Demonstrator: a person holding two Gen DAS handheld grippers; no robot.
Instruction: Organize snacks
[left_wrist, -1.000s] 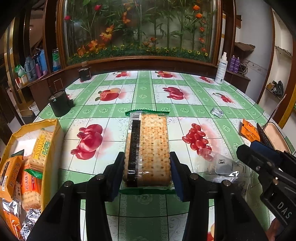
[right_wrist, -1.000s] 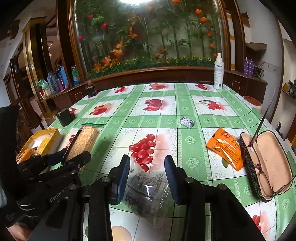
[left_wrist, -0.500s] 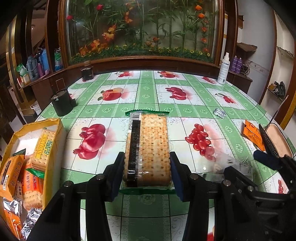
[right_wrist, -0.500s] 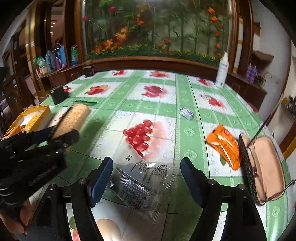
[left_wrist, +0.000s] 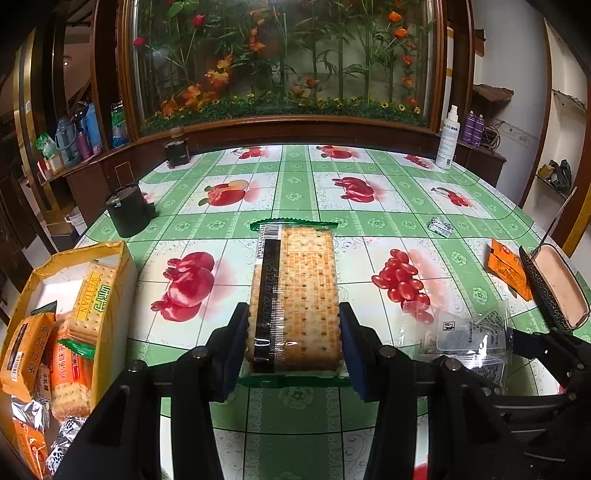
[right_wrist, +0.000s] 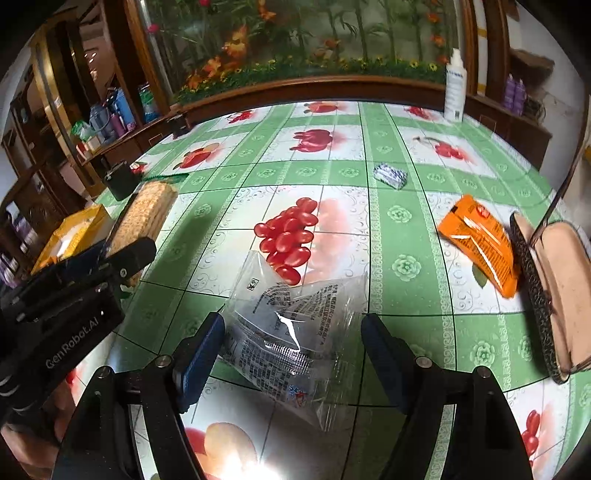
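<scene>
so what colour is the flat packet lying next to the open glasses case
Orange with white markings; the packet shows best in the right wrist view.

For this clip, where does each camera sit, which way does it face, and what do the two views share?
Left wrist: on the left gripper, looking down across the table; its fingers clamp the cracker pack.
Right wrist: on the right gripper, angled down; open fingers straddle the clear bag.
Shared: cracker pack, clear bag, orange packet, glasses case, yellow box, and each other's gripper.

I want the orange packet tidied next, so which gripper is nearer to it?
Right. The right gripper stands open over the clear bag, with the orange packet close by on its outer side. The left gripper, shut on the cracker pack, sits farther away.
</scene>
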